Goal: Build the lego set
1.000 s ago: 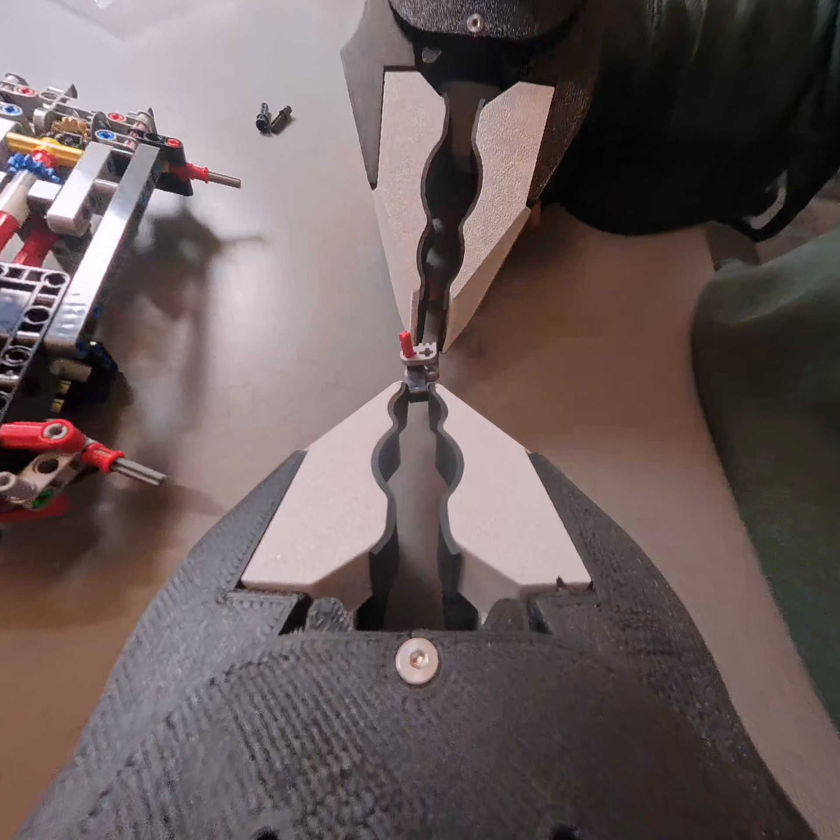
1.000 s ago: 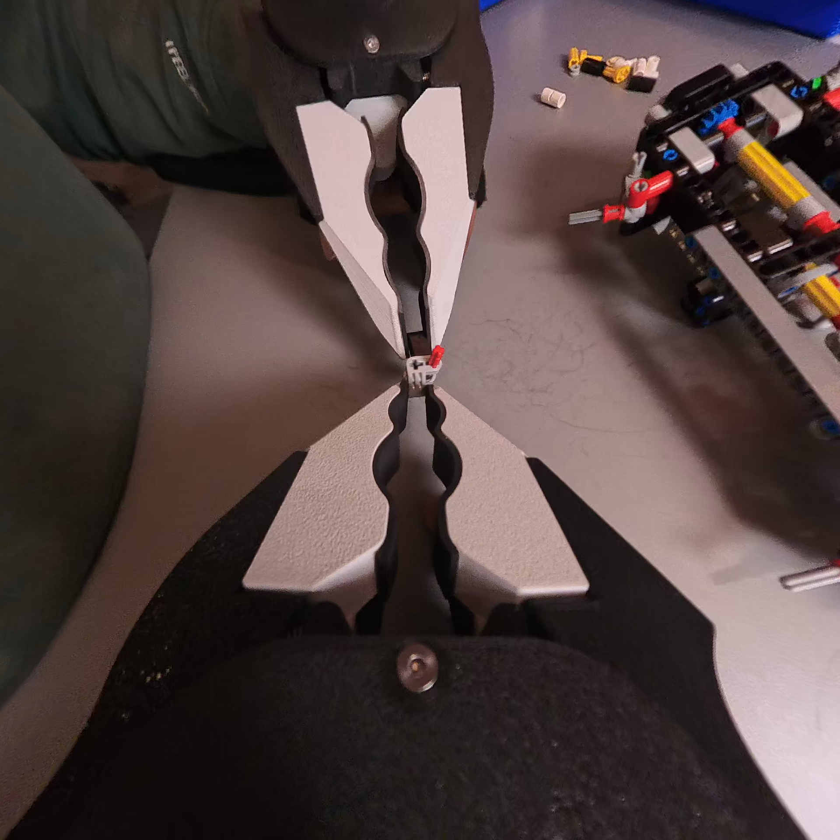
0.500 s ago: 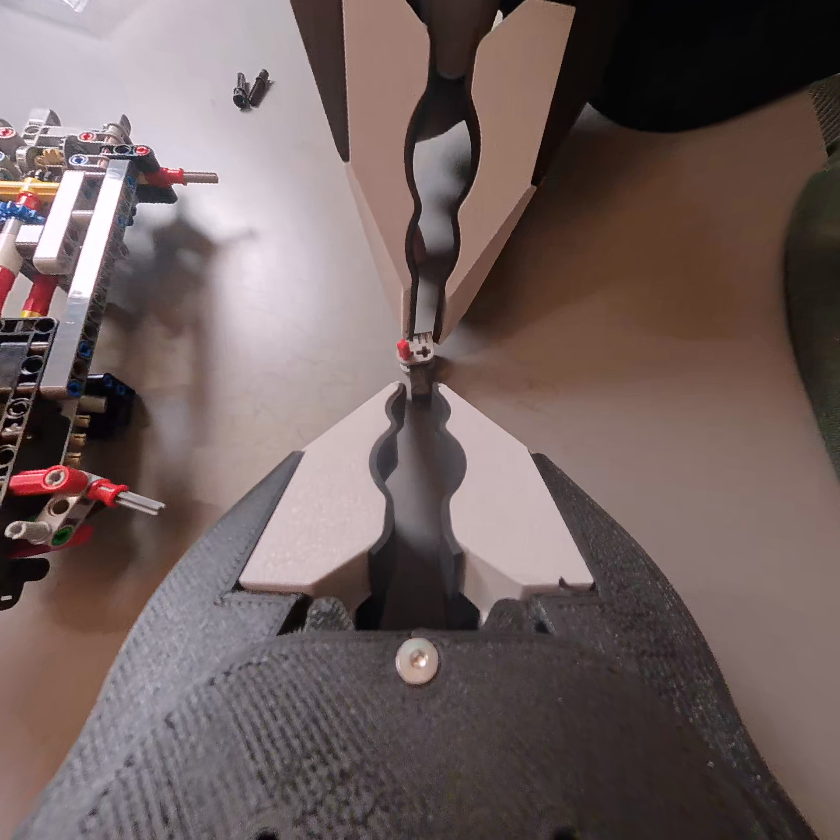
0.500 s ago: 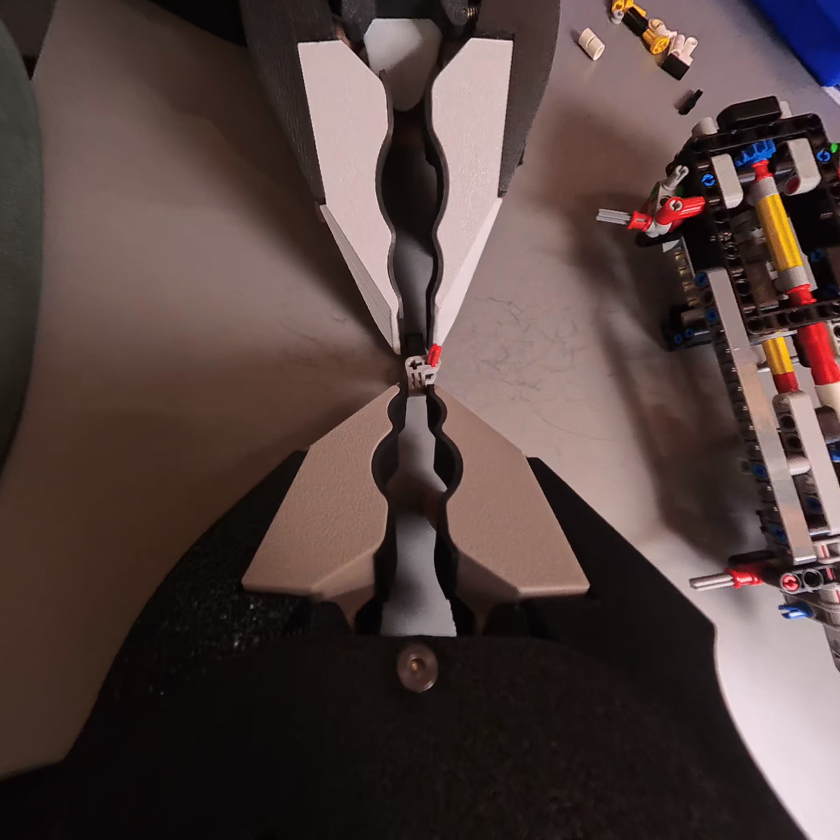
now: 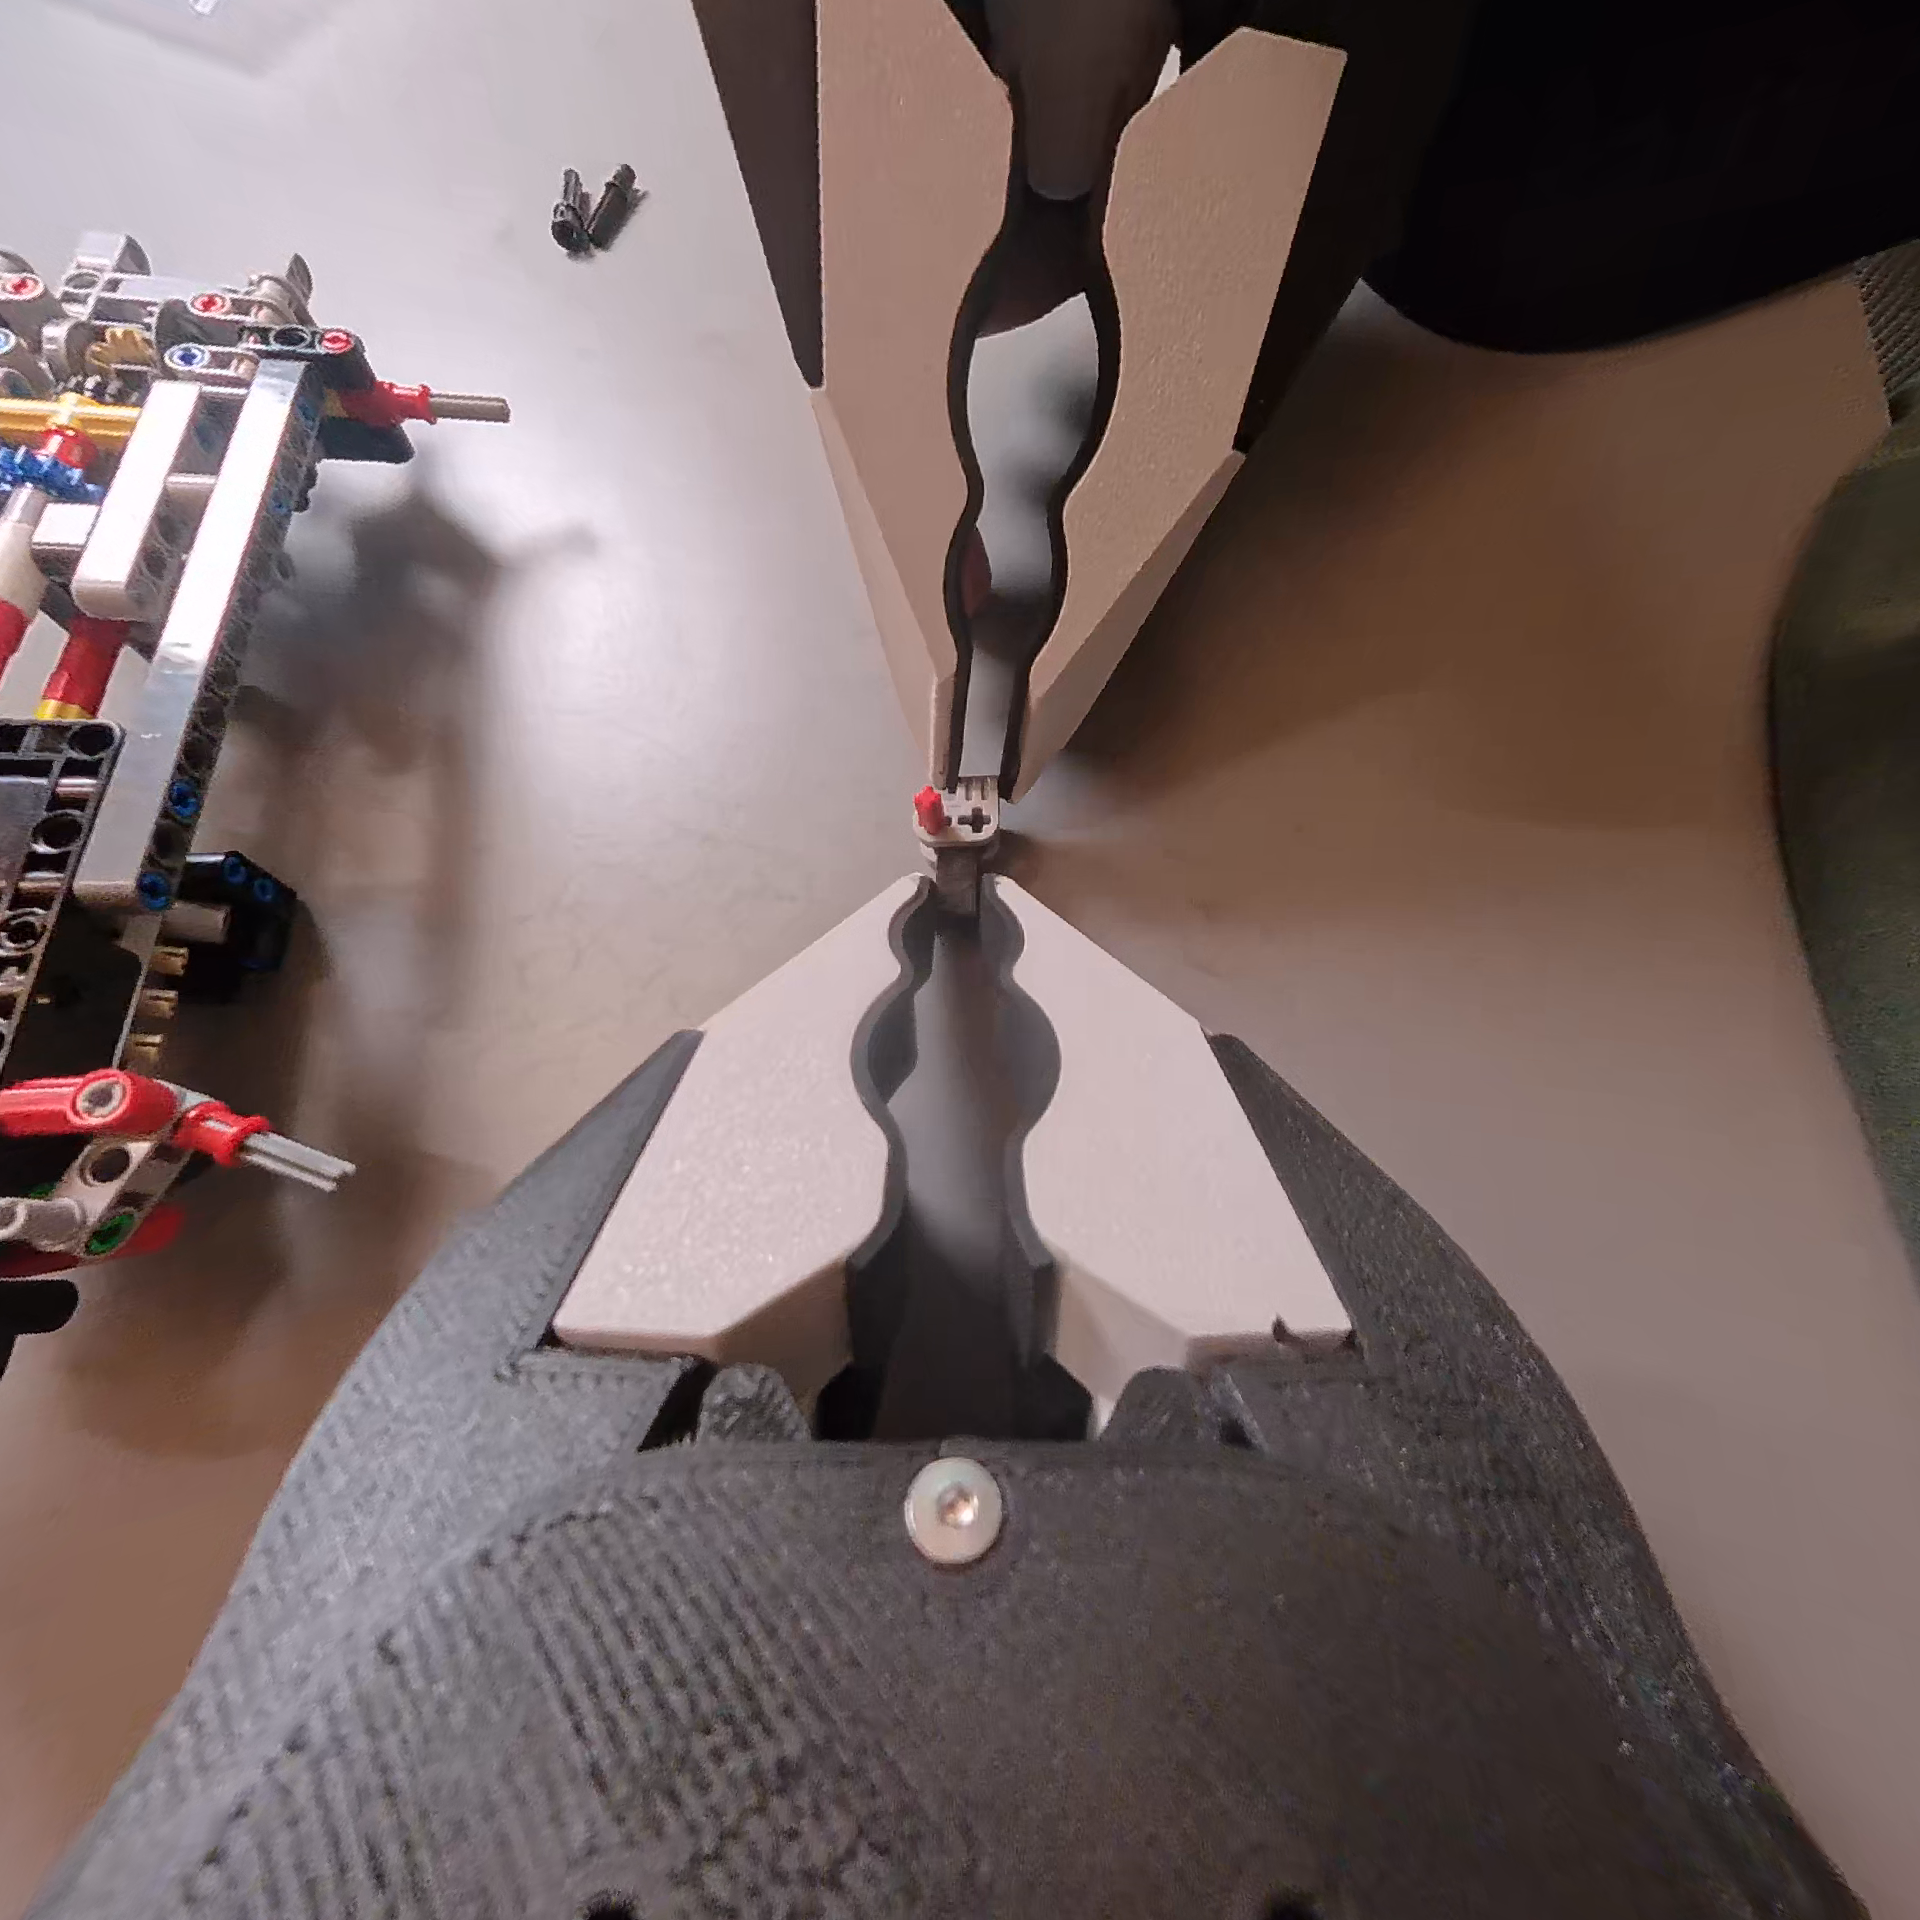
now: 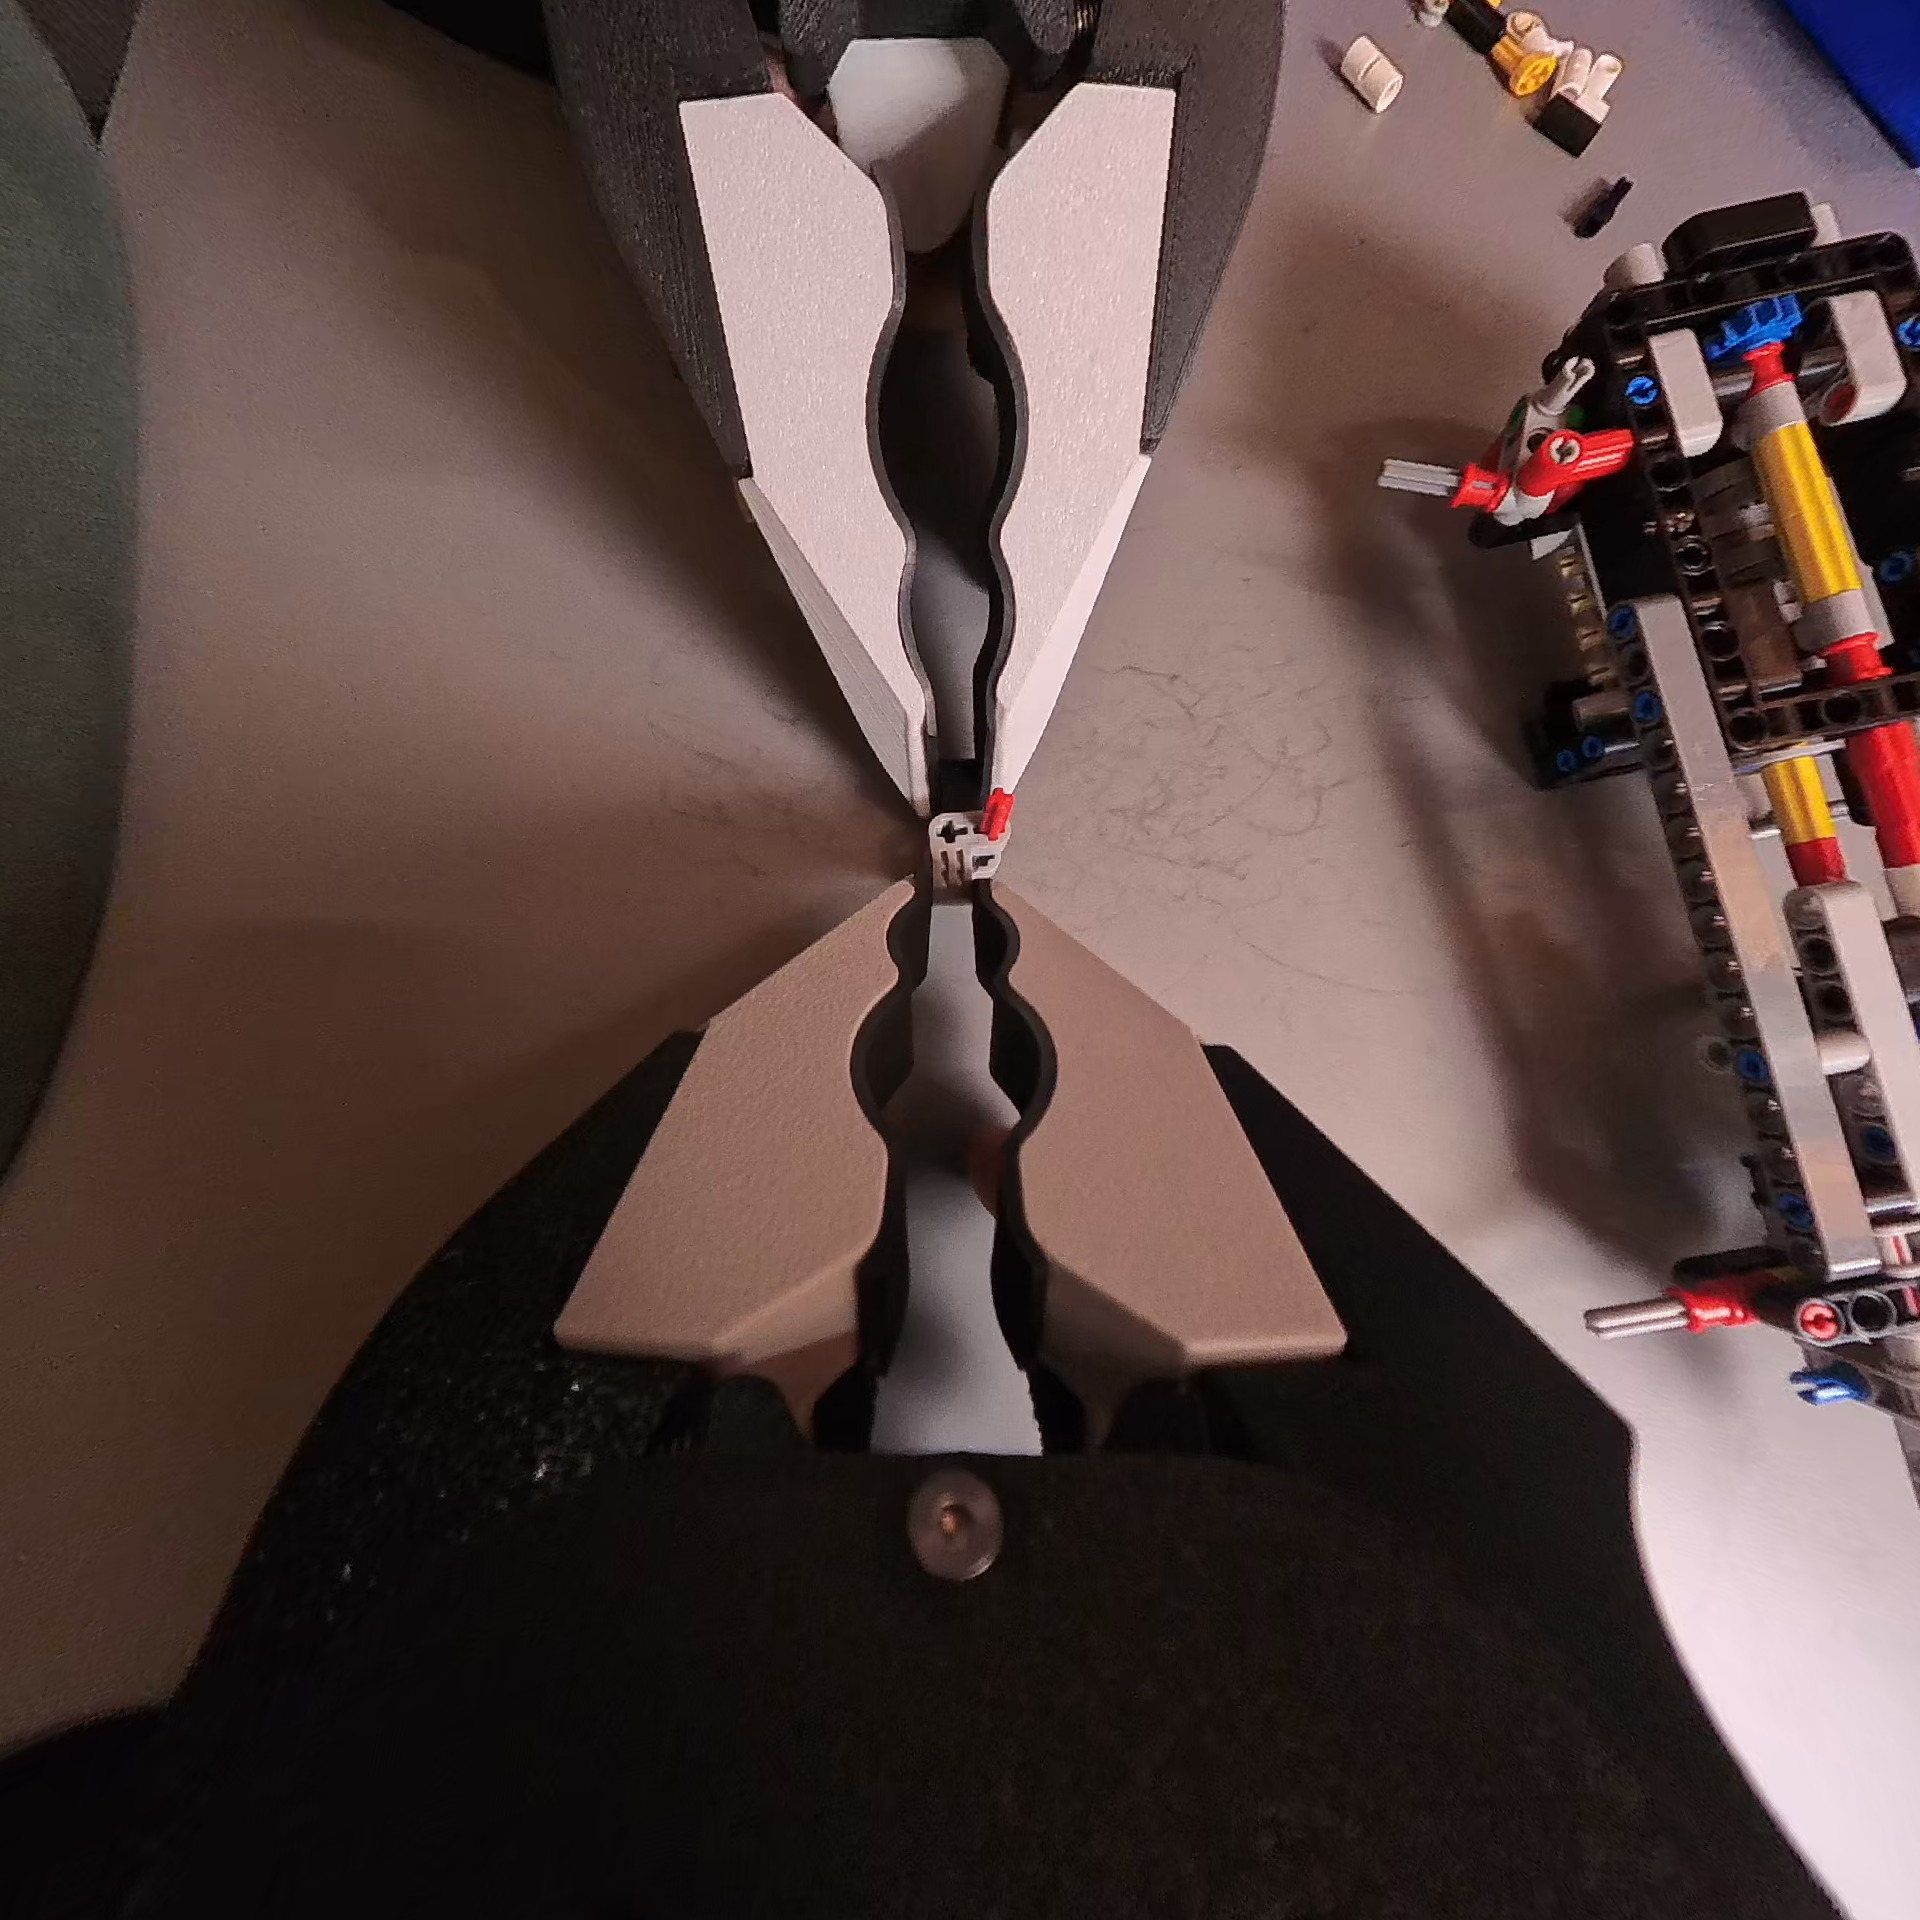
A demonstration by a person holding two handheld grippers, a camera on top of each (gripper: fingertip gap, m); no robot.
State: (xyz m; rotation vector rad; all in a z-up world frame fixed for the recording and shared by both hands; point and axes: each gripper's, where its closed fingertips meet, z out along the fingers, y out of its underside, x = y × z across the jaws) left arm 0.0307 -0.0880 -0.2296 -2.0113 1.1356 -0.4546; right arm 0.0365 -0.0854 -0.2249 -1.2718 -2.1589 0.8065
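Left gripper (image 5: pixel 958 896) and right gripper (image 6: pixel 948 891) meet tip to tip above table (image 6: pixel 1195 831). Left jaws pressed onto dark end of small grey connector (image 5: pixel 961 823); right jaws pinch its light grey end. Red pin (image 5: pixel 925 805) sticks out of connector's side. Part-built lego chassis (image 5: pixel 135 644) lies on table well off to left gripper's left, right gripper's right. 2 black pins (image 5: pixel 594 208) beyond chassis; loose small pieces (image 6: pixel 1527 62) far ahead-right of right gripper.
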